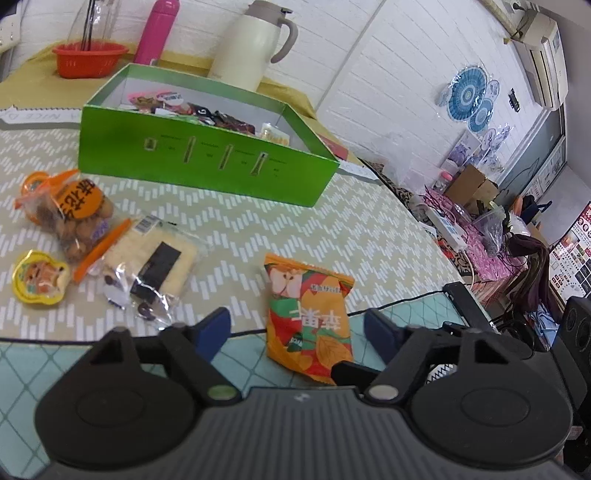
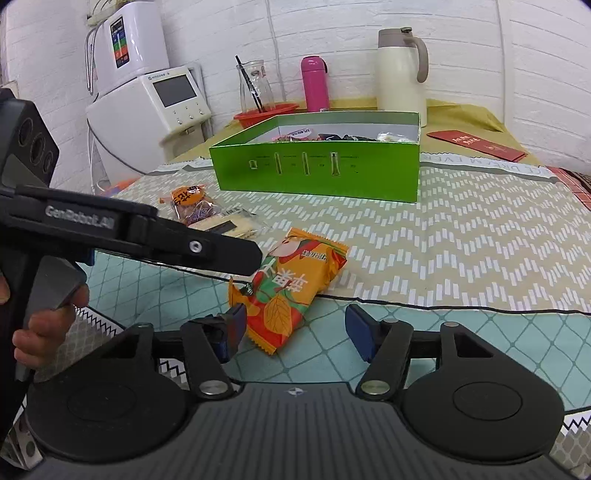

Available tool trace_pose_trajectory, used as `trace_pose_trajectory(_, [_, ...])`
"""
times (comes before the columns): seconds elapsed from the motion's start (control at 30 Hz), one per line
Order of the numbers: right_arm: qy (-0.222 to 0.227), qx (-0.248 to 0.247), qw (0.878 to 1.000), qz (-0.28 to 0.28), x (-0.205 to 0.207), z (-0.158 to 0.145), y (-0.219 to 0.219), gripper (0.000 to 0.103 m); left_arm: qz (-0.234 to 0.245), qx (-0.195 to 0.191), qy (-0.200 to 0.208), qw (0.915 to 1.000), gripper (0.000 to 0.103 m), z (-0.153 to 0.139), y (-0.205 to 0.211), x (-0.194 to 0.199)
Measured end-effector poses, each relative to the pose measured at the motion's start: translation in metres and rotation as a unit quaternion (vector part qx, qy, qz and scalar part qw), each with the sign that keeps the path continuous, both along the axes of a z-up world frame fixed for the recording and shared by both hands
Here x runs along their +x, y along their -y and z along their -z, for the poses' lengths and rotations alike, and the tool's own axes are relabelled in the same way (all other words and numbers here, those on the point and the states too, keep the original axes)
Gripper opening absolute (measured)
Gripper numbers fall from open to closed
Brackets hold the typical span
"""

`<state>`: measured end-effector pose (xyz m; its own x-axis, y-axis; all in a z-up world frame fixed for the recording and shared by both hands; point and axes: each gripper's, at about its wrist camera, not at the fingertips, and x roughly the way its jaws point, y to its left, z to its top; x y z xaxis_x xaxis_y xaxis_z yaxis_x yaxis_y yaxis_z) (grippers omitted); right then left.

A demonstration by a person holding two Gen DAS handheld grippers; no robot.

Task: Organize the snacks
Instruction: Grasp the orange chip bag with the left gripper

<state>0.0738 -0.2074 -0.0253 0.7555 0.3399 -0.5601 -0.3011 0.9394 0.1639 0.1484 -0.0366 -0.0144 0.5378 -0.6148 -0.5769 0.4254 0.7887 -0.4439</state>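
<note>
An orange and red snack packet (image 1: 308, 317) (image 2: 291, 284) lies flat on the table. My left gripper (image 1: 297, 332) is open, its blue fingers on either side of the packet's near end. My right gripper (image 2: 295, 330) is open too, just short of the same packet. The left gripper's black body (image 2: 129, 232) reaches in from the left of the right wrist view. The green box (image 1: 199, 162) (image 2: 317, 171) stands behind, holding several snacks. A bag of nuts (image 1: 74, 214), a cracker pack (image 1: 151, 258) and a yellow jelly cup (image 1: 40, 277) lie to the left.
A cream thermos jug (image 1: 251, 40) (image 2: 400, 74), a pink bottle (image 1: 157, 29) (image 2: 314, 83) and a red basket (image 1: 88, 57) stand behind the box. A red envelope (image 2: 476, 144) lies at the back right. A water dispenser (image 2: 147, 92) stands off the table's left.
</note>
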Motion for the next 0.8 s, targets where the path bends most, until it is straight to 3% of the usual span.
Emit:
trace_pose_trajectory(0.1, [-0.006, 0.017, 1.000, -0.001, 0.007, 0.003, -0.001, 0.085, 0.004, -0.002, -0.014, 0.9999, 0.064, 0.004, 0.004, 0.013])
trace_pose_trajectory(0.17, [-0.009, 0.025, 1.000, -0.003, 0.010, 0.004, -0.002, 0.082, 0.009, 0.007, -0.017, 0.9998, 0.056, 0.006, 0.006, 0.018])
trace_pose_trajectory(0.47, [-0.021, 0.039, 0.999, 0.006, 0.018, 0.008, -0.001, 0.081, 0.013, 0.019, -0.011, 0.9997, 0.052, 0.010, 0.013, 0.021])
trace_pose_trajectory(0.5, [-0.019, 0.040, 0.999, 0.006, 0.018, 0.008, -0.001, 0.076, 0.022, 0.022, -0.012, 0.9995, 0.034, 0.010, 0.015, 0.021])
trace_pose_trajectory(0.53, [-0.019, 0.039, 0.999, 0.003, 0.018, 0.009, -0.001, 0.073, 0.029, 0.023, -0.015, 0.9992, 0.025, 0.011, 0.018, 0.021])
trace_pose_trajectory(0.6, [-0.017, 0.041, 0.999, 0.003, 0.018, 0.010, -0.001, 0.048, 0.026, 0.030, -0.008, 0.9992, 0.024, 0.011, 0.020, 0.018])
trace_pose_trajectory(0.67, [-0.014, 0.044, 0.999, 0.012, 0.018, 0.010, 0.001, 0.035, 0.021, 0.031, -0.007, 0.9993, 0.016, 0.010, 0.020, 0.016])
trace_pose_trajectory(0.8, [-0.002, 0.049, 0.999, 0.015, 0.015, 0.005, 0.003, 0.028, 0.017, 0.027, 0.007, 0.9995, 0.015, 0.000, 0.019, 0.010])
